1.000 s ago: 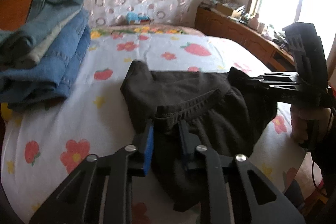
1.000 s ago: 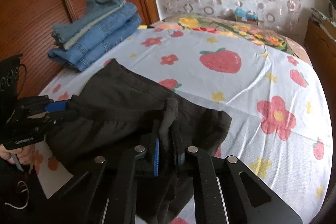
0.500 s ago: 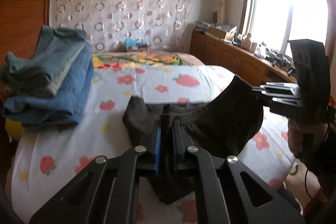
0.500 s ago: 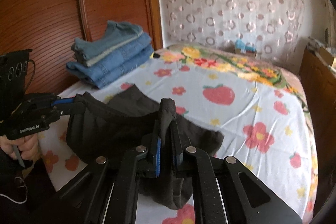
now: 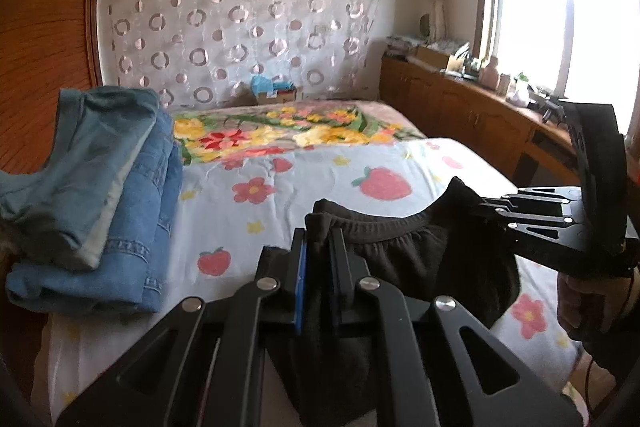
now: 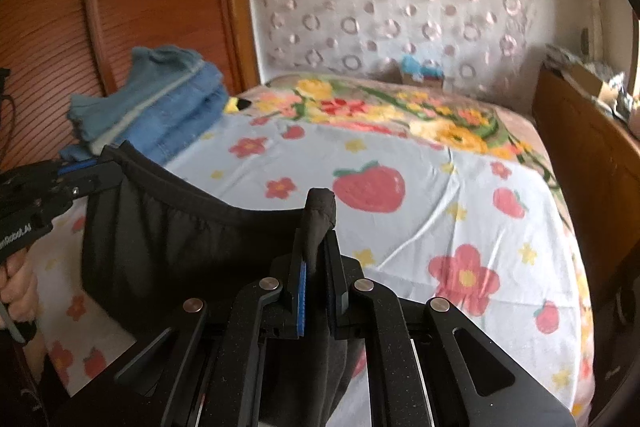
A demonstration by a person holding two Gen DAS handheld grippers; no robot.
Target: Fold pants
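- Pants (image 5: 404, 259): black, soft and limp, probably light; the fabric sags between the two holds and will drape freely, not hold a crease unaided.
- Hold points: the elastic waistband (image 6: 192, 187), one hold near each end.
- Location: pants hang over the near edge of the bed (image 6: 420, 219), lower part trailing below.
- Left gripper (image 5: 318, 259): jaws narrow, clamped on a bunched waistband end.
- Right gripper (image 6: 316, 259): jaws narrow, clamped on the other end.
- Jeans (image 5: 120, 195): stacked at far left, apart from the pants.
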